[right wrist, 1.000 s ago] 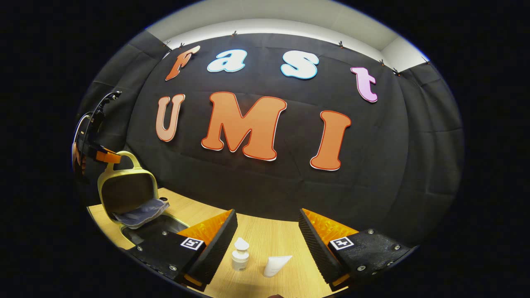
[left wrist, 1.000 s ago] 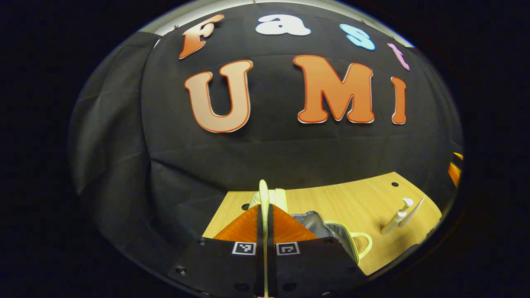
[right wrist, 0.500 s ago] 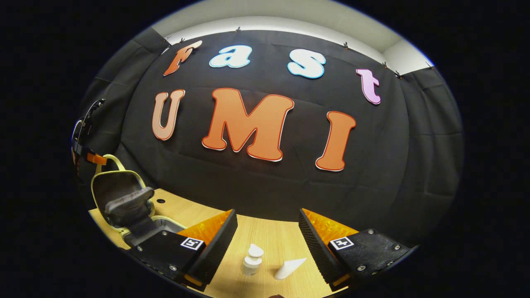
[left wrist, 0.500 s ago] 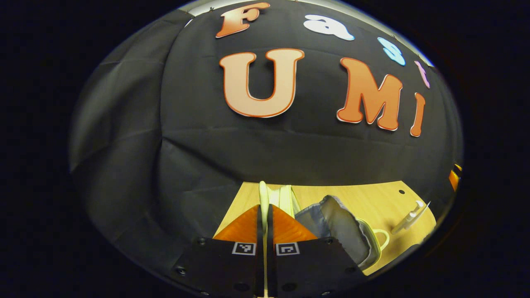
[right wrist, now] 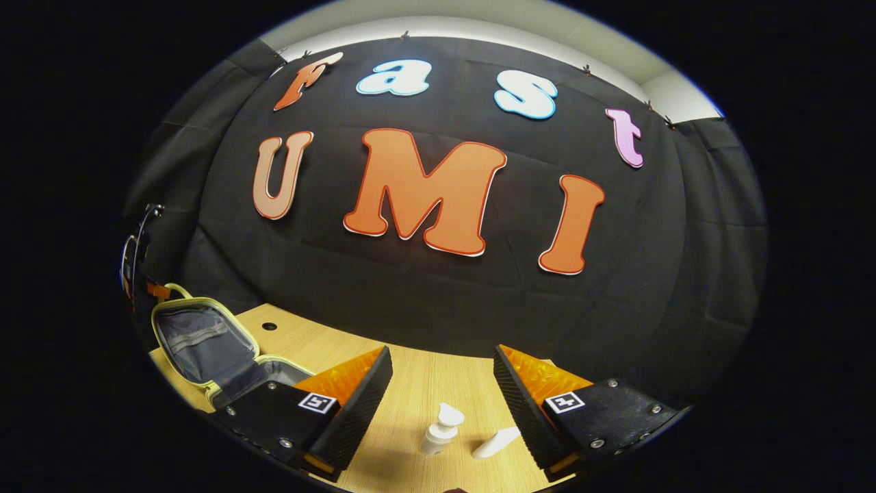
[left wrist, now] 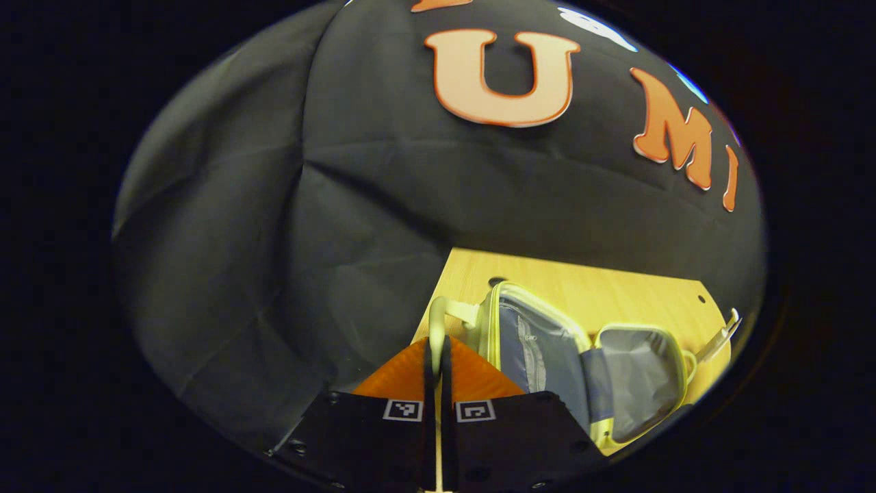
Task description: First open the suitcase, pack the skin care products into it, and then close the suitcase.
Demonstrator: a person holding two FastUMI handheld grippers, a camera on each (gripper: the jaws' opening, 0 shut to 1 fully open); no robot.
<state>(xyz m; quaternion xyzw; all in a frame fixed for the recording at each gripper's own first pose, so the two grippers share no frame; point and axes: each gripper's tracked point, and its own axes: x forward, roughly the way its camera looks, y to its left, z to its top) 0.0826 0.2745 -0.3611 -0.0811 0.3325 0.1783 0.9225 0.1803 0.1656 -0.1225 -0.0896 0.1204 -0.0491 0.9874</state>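
Note:
A small pale yellow suitcase (left wrist: 534, 342) with grey lining lies open on the wooden table (left wrist: 602, 294). Its lid leans far back to the left and its base (left wrist: 640, 380) lies flat to the right. My left gripper (left wrist: 436, 346) is shut on the lid's handle (left wrist: 438, 322). In the right gripper view the suitcase (right wrist: 198, 342) stands at the far left, with the left gripper (right wrist: 140, 281) behind its lid. My right gripper (right wrist: 441, 390) hangs open above a white pump bottle (right wrist: 438, 431) and a white tube (right wrist: 496, 444) on the table.
The black cloth wall (right wrist: 445, 301) closes the table off at the back and on the left side. Bare wood (right wrist: 321, 339) lies between the suitcase and the two products. The tip of the white tube (left wrist: 718, 335) shows past the suitcase base.
My left gripper has swung the lid back and down by its handle, from nearly upright to wide open, so the grey lining now shows. The right gripper stayed open and shifted slightly.

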